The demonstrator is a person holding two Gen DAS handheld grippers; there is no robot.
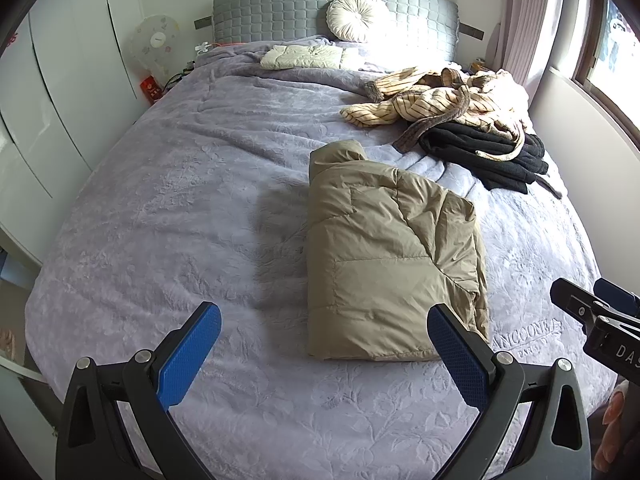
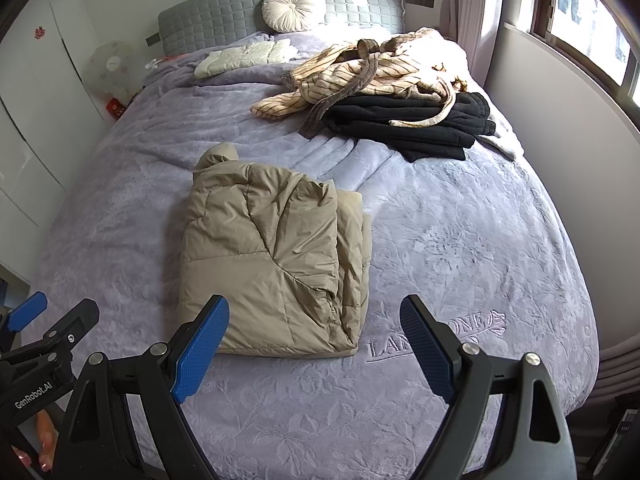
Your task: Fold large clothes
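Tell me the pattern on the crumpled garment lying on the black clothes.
Cream with thin dark stripes: the crumpled garment, clearest in the right wrist view.

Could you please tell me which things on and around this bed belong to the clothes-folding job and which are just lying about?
For the job:
- folded tan puffer jacket
- striped robe, unfolded
- black garment
- cream folded garment
- left gripper and right gripper, both open

Lying about:
- round cushion
- fan
- red box

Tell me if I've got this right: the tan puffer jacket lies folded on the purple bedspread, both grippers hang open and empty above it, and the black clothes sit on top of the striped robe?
Nearly. The striped robe lies on top of the black clothes, as the right wrist view shows. The rest holds: tan puffer jacket folded on the purple bedspread, left gripper and right gripper open and empty.
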